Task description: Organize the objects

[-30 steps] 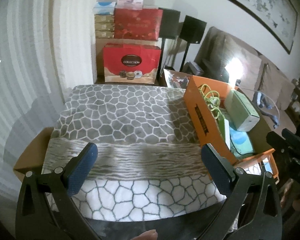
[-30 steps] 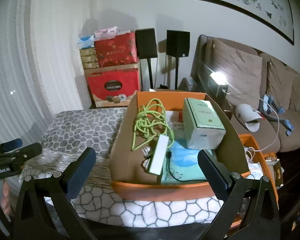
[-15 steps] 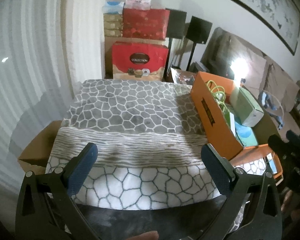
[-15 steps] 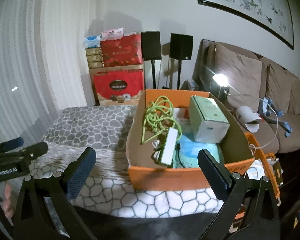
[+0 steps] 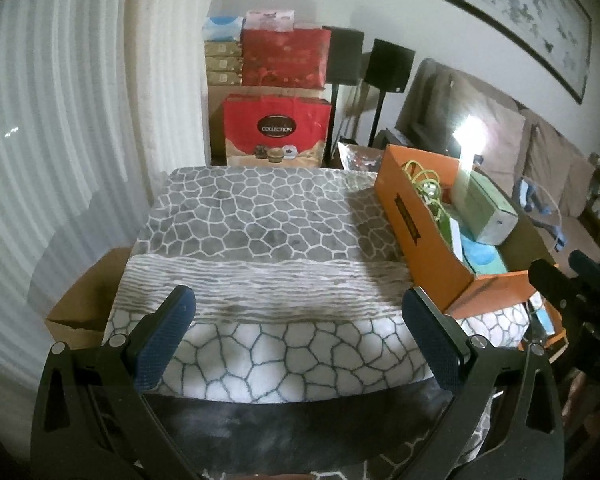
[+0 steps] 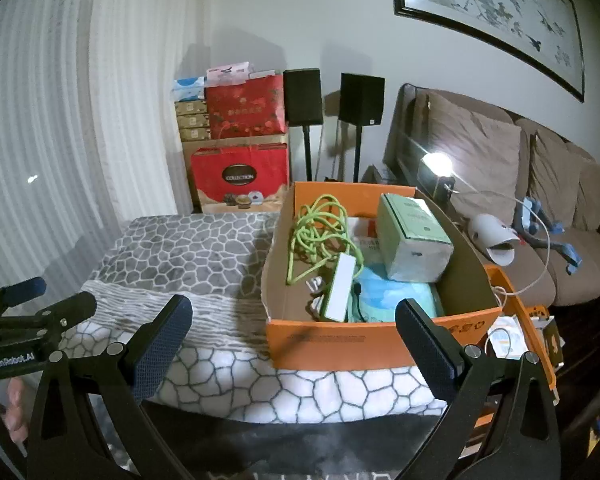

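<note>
An orange cardboard box (image 6: 340, 344) stands on the right part of a table covered by a grey-and-white stone-pattern cloth (image 6: 188, 256). Inside lie a coiled green cable (image 6: 320, 232), a white power strip (image 6: 340, 288), a pale green box (image 6: 412, 236) and a blue pouch (image 6: 388, 292). The box also shows in the left wrist view (image 5: 416, 224). My right gripper (image 6: 294, 330) is open and empty, held before the box's front wall. My left gripper (image 5: 300, 330) is open and empty over the cloth's (image 5: 260, 240) front edge.
Red gift bags (image 6: 240, 176) and stacked boxes stand behind the table beside two black speakers (image 6: 360, 96). A brown sofa (image 6: 520, 184) with a lit lamp (image 6: 436, 164) is to the right. A brown carton (image 5: 88, 304) sits left of the table. An orange lid (image 6: 528, 344) lies right of the box.
Both grippers have drawn back and up from the table, so the box and cloth look farther away. Both stay open and empty.
</note>
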`<action>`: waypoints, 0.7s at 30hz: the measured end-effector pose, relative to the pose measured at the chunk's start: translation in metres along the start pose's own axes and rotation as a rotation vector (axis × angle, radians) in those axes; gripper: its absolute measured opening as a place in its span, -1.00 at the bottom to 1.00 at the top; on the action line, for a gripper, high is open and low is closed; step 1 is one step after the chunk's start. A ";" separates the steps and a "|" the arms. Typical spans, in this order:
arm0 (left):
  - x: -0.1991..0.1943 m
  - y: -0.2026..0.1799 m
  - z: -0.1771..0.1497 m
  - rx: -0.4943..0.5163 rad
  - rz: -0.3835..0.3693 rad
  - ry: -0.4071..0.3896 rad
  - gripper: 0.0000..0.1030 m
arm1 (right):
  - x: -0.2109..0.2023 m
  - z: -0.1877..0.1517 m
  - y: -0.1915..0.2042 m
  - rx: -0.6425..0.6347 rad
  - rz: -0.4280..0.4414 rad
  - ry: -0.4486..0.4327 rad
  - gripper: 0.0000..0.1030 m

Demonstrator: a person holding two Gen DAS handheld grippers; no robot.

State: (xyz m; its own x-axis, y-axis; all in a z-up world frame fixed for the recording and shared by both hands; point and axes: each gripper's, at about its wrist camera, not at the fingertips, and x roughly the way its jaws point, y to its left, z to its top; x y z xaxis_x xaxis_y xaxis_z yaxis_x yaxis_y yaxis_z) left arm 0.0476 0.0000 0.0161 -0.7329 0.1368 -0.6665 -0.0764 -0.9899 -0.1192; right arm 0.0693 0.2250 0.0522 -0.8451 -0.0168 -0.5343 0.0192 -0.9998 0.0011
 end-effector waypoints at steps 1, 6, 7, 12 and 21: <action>-0.001 0.000 -0.001 -0.001 -0.001 -0.001 1.00 | -0.001 0.000 0.001 0.001 0.001 0.001 0.99; -0.005 0.001 -0.001 -0.002 0.004 -0.015 1.00 | -0.003 -0.001 -0.001 0.001 0.000 0.004 0.99; -0.006 0.001 -0.001 -0.003 0.006 -0.019 1.00 | -0.004 -0.002 0.001 -0.001 0.000 0.005 0.99; -0.009 0.001 0.000 -0.004 0.010 -0.026 1.00 | -0.004 -0.001 0.001 -0.003 0.000 0.003 0.99; -0.010 0.001 0.000 0.000 0.017 -0.033 1.00 | -0.003 -0.001 0.000 -0.002 0.002 0.006 0.99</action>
State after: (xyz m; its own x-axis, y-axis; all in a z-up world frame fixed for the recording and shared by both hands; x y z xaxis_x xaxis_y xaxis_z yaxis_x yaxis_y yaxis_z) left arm 0.0548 -0.0028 0.0225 -0.7559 0.1191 -0.6438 -0.0638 -0.9920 -0.1086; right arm 0.0723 0.2246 0.0534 -0.8419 -0.0184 -0.5394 0.0218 -0.9998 0.0000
